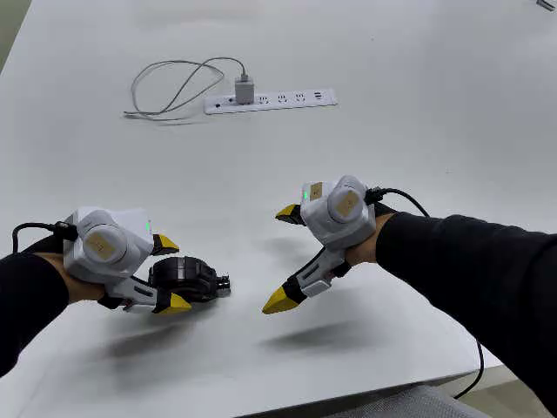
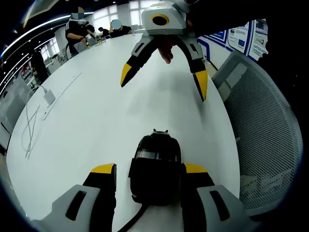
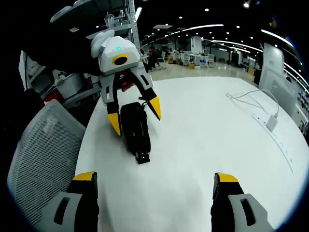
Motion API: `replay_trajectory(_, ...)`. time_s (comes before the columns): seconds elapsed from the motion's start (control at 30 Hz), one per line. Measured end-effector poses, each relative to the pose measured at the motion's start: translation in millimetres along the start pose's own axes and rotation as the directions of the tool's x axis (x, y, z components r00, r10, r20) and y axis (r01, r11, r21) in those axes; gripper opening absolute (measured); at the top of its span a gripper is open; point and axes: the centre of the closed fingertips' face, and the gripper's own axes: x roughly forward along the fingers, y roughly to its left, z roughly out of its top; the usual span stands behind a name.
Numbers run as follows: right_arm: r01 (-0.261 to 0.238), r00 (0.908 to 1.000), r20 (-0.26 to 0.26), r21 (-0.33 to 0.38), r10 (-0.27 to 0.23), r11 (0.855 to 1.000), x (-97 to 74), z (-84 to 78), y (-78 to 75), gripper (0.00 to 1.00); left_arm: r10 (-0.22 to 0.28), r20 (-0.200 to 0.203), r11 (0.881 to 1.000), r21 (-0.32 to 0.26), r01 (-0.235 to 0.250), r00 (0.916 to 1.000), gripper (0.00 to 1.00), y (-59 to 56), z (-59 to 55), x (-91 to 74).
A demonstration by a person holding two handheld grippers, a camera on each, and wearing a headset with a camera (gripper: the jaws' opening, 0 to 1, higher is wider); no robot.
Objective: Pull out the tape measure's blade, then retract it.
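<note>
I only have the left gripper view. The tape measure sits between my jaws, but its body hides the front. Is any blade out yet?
Observer: No. The right gripper view shows the hook tight against the tape measure; no blade is drawn.
Operator: Is the right gripper resting on the table?
Observer: It seems not. In the head view the right gripper hangs over the table, its shadow cast separately below it.
Operator: Is it lined up with the hook?
Observer: Roughly. In its own view the hook lies ahead between its open jaws, nearer the left-hand one.
</note>
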Motion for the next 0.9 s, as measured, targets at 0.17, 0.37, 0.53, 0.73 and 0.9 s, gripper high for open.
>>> replay_trajectory(0.17, -0.009, 0.9999, 0.004, -0.009, 0.009, 1.000, 6.9, 6.5, 1.5, 0.99, -0.013, -0.008, 1.000, -0.005, 0.013, 0.9999, 0.41, -0.7, -0.8, 1.0)
replay_trajectory(0.37, -0.014, 0.9998, -0.011, -0.014, 0.014, 1.000, 14.4, 8.7, 3.7, 0.99, -0.021, -0.019, 0.999, 0.030, 0.022, 0.9996, 0.34, -6.8, -3.4, 4.8)
replay_trajectory(0.53, -0.014, 0.9999, -0.011, -0.032, 0.013, 0.999, 18.0, 11.7, 3.4, 0.99, -0.028, -0.015, 0.998, 0.050, 0.029, 0.9995, 0.34, -6.3, -3.4, 4.9)
replay_trajectory(0.73, -0.032, 0.9995, 0.000, -0.061, 0.032, 0.998, 21.5, 14.8, 5.0, 0.88, -0.027, -0.003, 0.998, 0.049, 0.027, 0.9996, 0.33, -6.9, -3.4, 4.8)
replay_trajectory(0.9, -0.038, 0.9993, 0.003, -0.062, 0.038, 0.997, 25.8, 16.2, 5.6, 0.83, -0.027, 0.006, 0.999, 0.045, 0.027, 0.9996, 0.33, -6.9, -3.3, 4.9)
